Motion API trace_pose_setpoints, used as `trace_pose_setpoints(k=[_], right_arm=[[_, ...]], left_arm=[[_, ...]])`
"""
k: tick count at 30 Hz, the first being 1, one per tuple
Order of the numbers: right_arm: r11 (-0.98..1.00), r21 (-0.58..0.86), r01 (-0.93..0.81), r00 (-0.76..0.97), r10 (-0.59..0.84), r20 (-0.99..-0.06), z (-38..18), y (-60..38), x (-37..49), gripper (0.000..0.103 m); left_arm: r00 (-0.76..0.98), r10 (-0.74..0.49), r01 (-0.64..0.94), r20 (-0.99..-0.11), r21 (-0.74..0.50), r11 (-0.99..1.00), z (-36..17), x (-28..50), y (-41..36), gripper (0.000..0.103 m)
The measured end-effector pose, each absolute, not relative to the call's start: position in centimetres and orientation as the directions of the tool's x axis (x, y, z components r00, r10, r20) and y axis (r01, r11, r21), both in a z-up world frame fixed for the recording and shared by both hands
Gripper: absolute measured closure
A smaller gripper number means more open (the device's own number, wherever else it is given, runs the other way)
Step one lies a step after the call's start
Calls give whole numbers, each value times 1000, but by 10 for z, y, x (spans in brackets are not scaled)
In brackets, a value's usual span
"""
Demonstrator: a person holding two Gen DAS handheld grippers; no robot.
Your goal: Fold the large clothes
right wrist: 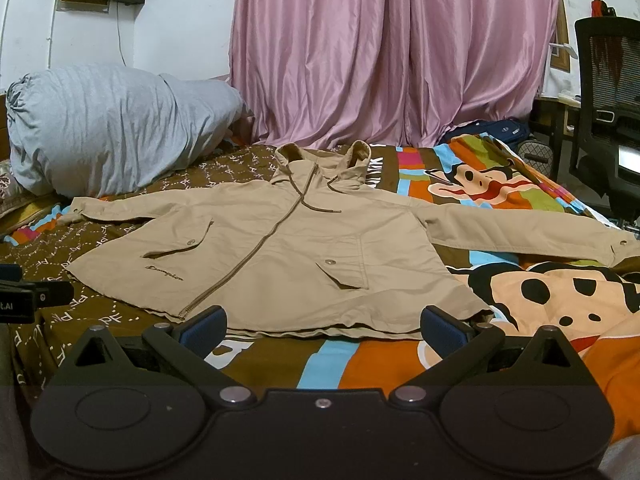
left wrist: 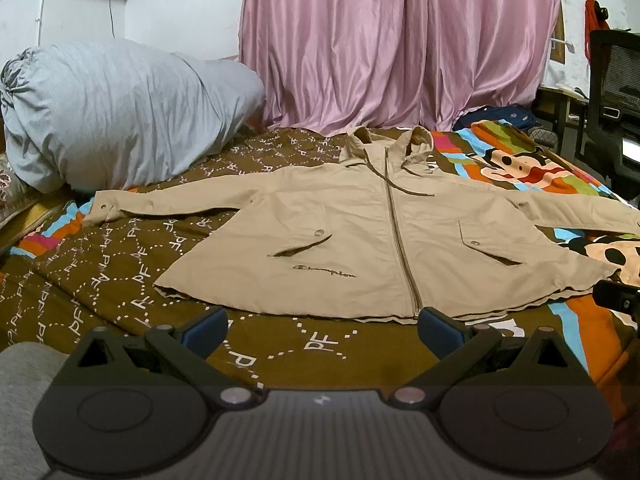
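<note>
A beige hooded zip jacket [left wrist: 360, 236] lies flat and front-up on the bed, both sleeves spread out to the sides; it also shows in the right wrist view [right wrist: 280, 252]. My left gripper [left wrist: 322, 326] is open and empty, just short of the jacket's bottom hem near the zip. My right gripper [right wrist: 322, 326] is open and empty, just short of the hem on the jacket's right half. The right gripper's tip [left wrist: 618, 298] shows at the right edge of the left wrist view. The left gripper [right wrist: 28, 294] shows at the left edge of the right wrist view.
The bed has a brown and colourful cartoon-print cover [left wrist: 120, 280]. A big grey bundle of bedding [left wrist: 120, 112] sits at the back left. Pink curtains [left wrist: 400, 40] hang behind. A black office chair [left wrist: 616, 100] and desk stand to the right.
</note>
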State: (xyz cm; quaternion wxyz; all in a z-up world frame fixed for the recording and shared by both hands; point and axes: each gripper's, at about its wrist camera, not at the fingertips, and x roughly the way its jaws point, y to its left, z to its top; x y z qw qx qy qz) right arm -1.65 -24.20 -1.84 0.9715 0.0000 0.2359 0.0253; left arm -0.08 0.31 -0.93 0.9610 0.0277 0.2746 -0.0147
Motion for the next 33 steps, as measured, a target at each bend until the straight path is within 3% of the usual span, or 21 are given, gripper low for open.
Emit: trace_pose_setpoints(k=[33], right_arm=[[999,16,-47,885,49,-463,-18,-242,-15,0]], left_arm=[[846,-14,44,-533,44,998,-11,0,5,0]])
